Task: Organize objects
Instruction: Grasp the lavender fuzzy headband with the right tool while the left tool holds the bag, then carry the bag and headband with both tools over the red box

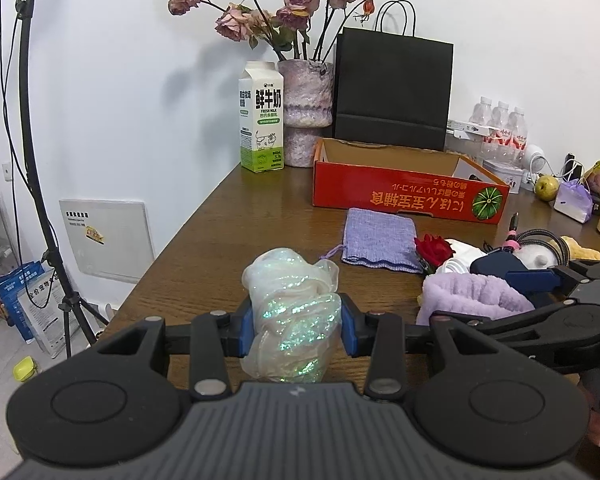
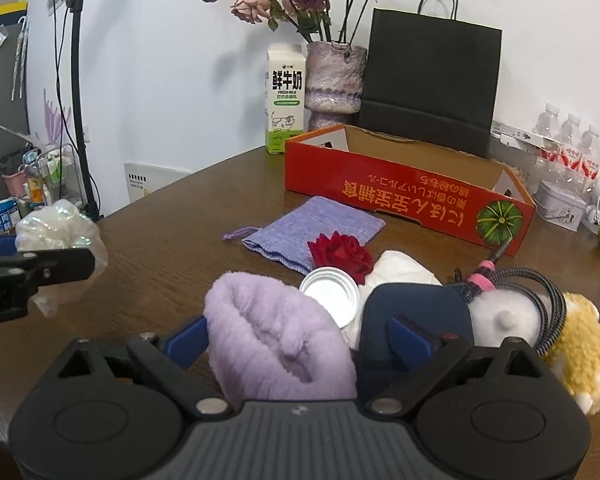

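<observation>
Both wrist views look forward and slightly down from close over the wooden table [image 1: 228,216]. They share the red box [image 1: 404,194], the milk carton [image 2: 285,100] and the wall behind, the left view from further left.

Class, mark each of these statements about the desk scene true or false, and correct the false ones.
1. The left gripper grips a shimmery plastic bundle. True.
2. The orange box is full of toys. False: what shows of its inside is bare.
3. The milk carton lies on its side. False: it stands upright beside the vase.
4. A red rose lies by the purple pouch. True.
</observation>
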Demonstrator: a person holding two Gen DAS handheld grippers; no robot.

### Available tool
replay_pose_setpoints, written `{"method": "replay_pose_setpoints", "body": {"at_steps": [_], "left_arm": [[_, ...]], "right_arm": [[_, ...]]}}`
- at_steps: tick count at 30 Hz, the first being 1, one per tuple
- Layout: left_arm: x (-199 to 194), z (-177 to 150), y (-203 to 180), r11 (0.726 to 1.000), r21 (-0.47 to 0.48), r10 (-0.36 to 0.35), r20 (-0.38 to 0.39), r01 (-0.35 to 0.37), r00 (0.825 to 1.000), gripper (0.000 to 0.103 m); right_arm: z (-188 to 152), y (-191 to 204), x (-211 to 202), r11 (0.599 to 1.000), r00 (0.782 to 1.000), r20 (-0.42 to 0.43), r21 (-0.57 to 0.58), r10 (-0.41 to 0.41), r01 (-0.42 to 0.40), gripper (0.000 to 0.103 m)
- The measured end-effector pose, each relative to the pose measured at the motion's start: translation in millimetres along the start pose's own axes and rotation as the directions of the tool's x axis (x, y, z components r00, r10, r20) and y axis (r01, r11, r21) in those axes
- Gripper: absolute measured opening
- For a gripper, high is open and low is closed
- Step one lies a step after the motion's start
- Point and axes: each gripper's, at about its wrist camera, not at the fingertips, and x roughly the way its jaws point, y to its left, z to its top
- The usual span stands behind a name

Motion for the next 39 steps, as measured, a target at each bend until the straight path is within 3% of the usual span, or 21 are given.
{"method": "replay_pose_setpoints", "body": {"at_steps": [5,8,13,15,18,39], "left_arm": [[3,2,0,1.000,-0.001,-0.002,-0.001,0.002,1.000,0.041],[4,3,0,1.000,-0.001,-0.002,-0.001,0.002,1.000,0.041],[7,5,0,1.000,0.000,0.001,-0.004,-0.001,1.000,0.041],[7,5,-1,1.000,0.000,0.002,-0.006,-0.002,1.000,0.041],[4,4,-2,1.000,0.002,0.003,-0.004,-0.003,1.000,0.041],[-25,15,-25,1.000,0.016,-0.003,0.050,0.002,0.999,0.041]], "right_arm": [[2,6,6,0.999,1.000,0.002,-0.041,0.022,-0.022,0.089],[2,8,12,0.997,0.998,-0.028,-0.046,0.056,-0.058,0.068],[-2,7,19,0.996,0.994,-0.068,-0.033,0.084,-0.086,0.058],[-3,5,18,0.994,0.992,-0.064,-0.020,0.110,-0.111,0.038],[-4,6,16,0.993,0.992,-0.052,-0.023,0.113,-0.114,0.030],[6,-3,-36,0.995,0.990,0.099,-0.028,0.103,-0.101,0.027]]}}
